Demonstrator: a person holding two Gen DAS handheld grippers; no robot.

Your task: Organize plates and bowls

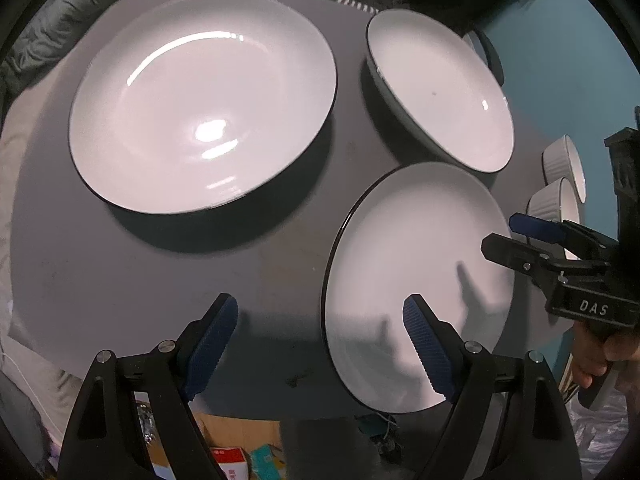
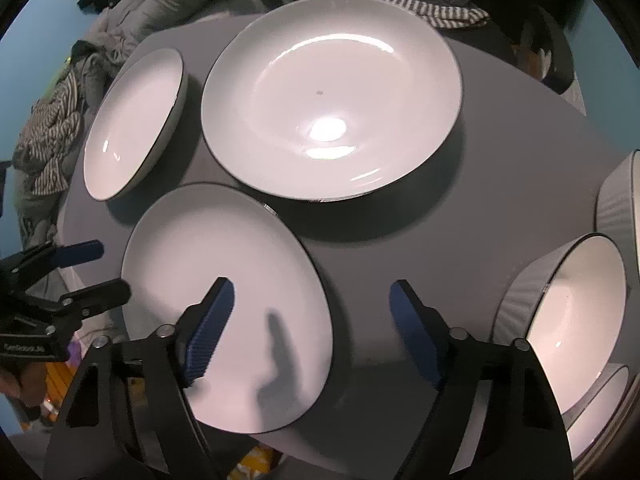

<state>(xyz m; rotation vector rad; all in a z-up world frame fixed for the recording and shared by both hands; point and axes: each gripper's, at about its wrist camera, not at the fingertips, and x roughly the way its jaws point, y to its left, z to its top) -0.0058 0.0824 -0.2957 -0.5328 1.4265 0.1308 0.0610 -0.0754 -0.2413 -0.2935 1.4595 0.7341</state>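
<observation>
Three white dark-rimmed plates lie on a grey table (image 1: pixel 120 280). In the left wrist view a large deep plate (image 1: pixel 204 100) is at far left, another (image 1: pixel 440 88) at far right, and a flat near plate (image 1: pixel 412 280) sits by the front edge. My left gripper (image 1: pixel 320 344) is open and empty, its right finger over the near plate's left part. My right gripper (image 2: pixel 310 328) is open and empty, its left finger over the near plate (image 2: pixel 228 304). The right gripper also shows at the right of the left wrist view (image 1: pixel 504 236).
White ribbed bowls (image 2: pixel 568 328) stand at the table's right side, also seen in the left wrist view (image 1: pixel 560 184). Grey jackets and striped cloth (image 2: pixel 52 132) lie behind the table. Cardboard boxes (image 1: pixel 236 448) sit on the floor below the front edge.
</observation>
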